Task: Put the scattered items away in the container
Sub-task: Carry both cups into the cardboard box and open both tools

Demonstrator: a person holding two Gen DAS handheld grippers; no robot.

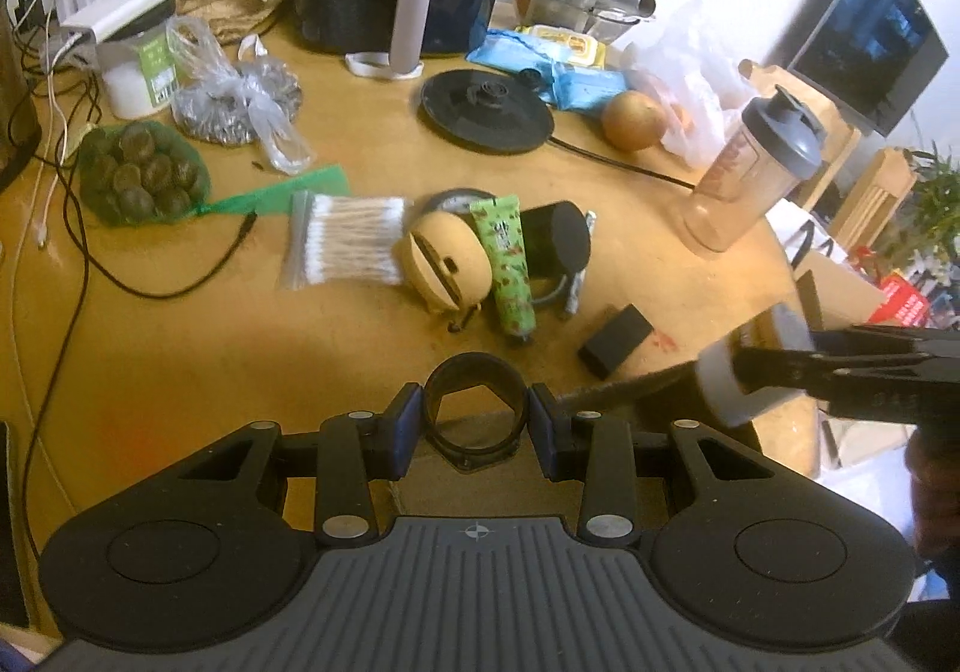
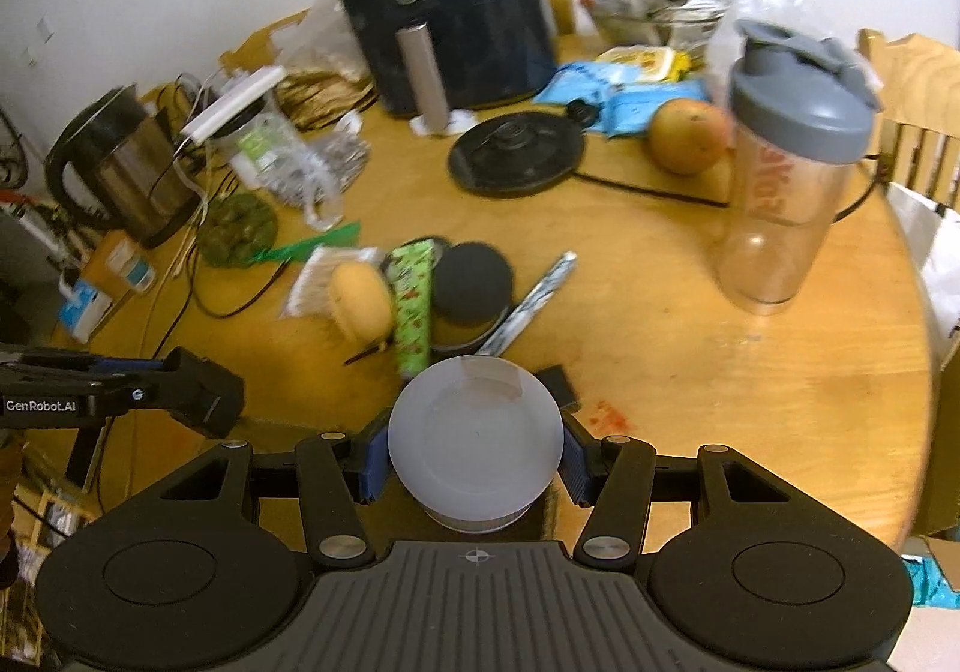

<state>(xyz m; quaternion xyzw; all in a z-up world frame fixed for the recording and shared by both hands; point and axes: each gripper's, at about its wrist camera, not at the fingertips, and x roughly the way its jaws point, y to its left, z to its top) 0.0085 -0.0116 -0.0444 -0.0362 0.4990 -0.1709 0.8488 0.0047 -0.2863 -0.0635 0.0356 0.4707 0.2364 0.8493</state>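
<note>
Left gripper [image 1: 470,420] clamped on a black plastic ring [image 1: 472,408], round outside with a hexagonal opening, held above the near desk edge. Right gripper [image 2: 475,453] closed on a frosted white round jar [image 2: 476,447], smooth-lidded, cylindrical. "GenRobot.AI" legible on the left gripper body at 9 o'clock in the right wrist view. Wooden desk [image 1: 180,324], round, glossy. Scattered at centre: cotton swabs bag [image 1: 345,240], clear plastic; tan round case [image 1: 444,264]; green printed tube [image 1: 507,264]; black cylinder [image 1: 555,243]. Matte black block [image 1: 615,349] at 3 o'clock of the ring. Clear shaker bottle [image 2: 786,162], grey lid, red lettering unreadable. No container identifiable.
</note>
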